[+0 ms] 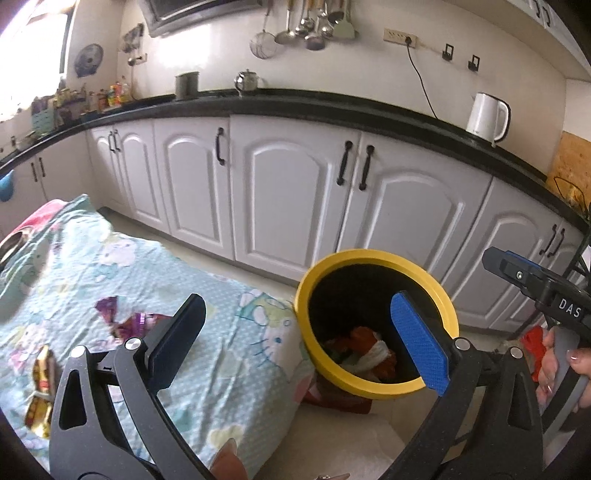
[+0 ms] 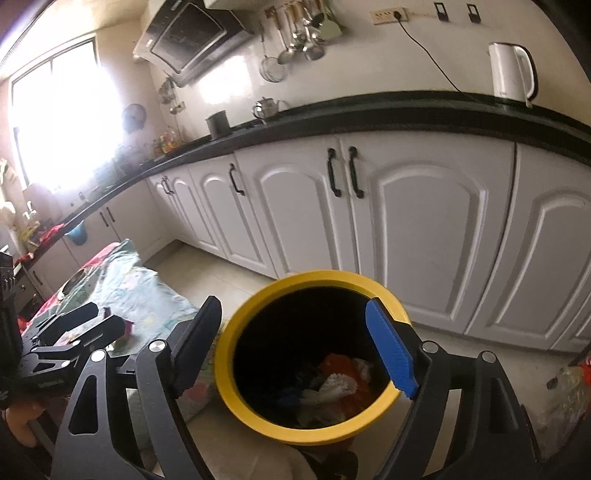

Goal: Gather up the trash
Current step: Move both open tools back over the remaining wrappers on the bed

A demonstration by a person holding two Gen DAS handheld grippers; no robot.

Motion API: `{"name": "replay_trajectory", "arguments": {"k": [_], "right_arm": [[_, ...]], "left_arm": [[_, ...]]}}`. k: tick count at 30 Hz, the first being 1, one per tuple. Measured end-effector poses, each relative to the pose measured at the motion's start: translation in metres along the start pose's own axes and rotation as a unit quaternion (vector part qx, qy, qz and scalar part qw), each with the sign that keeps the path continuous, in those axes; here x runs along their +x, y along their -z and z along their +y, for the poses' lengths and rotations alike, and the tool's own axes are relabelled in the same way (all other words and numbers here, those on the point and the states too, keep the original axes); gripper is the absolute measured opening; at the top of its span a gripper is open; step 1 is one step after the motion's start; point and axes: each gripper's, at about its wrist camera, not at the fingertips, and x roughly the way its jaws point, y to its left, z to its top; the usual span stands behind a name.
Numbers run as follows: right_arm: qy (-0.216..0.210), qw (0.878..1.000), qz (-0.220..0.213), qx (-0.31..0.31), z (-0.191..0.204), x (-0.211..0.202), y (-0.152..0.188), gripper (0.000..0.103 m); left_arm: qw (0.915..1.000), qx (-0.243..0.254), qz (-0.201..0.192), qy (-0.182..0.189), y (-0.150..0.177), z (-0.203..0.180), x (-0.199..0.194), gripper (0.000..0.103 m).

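Yellow-rimmed bin is sitting under both empty, wide-apart grippers, left and right, so dropping looks finished; next comes fetching wrappers lying beside the bin.

The left wrist view looks forward and downward along its own fingers, from above a cartoon-print cloth, toward white cabinet doors under a black worktop. The yellow-rimmed bin sits close, right of centre, and the other gripper juts in at the right edge. The right wrist view faces the same cabinets from a spot further right and nearer the bin, which fills its lower centre. Both views share the bin, cabinets, worktop, white kettle and hanging utensils.
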Motion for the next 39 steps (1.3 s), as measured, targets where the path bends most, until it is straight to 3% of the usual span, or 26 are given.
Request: {"name": "replay_trajectory", "arguments": {"k": [21, 39], "right_arm": [[-0.075, 0.995, -0.005, -0.073, 0.085, 0.001, -0.007, 0.084], [-0.161, 0.978, 0.033, -0.126, 0.169, 0.033, -0.006, 0.084]], "left_arm": [[0.995, -0.045, -0.041, -0.079, 0.015, 0.069, -0.056, 0.092], [0.9884, -0.08, -0.022, -0.127, 0.051, 0.124, -0.084, 0.092]]}}
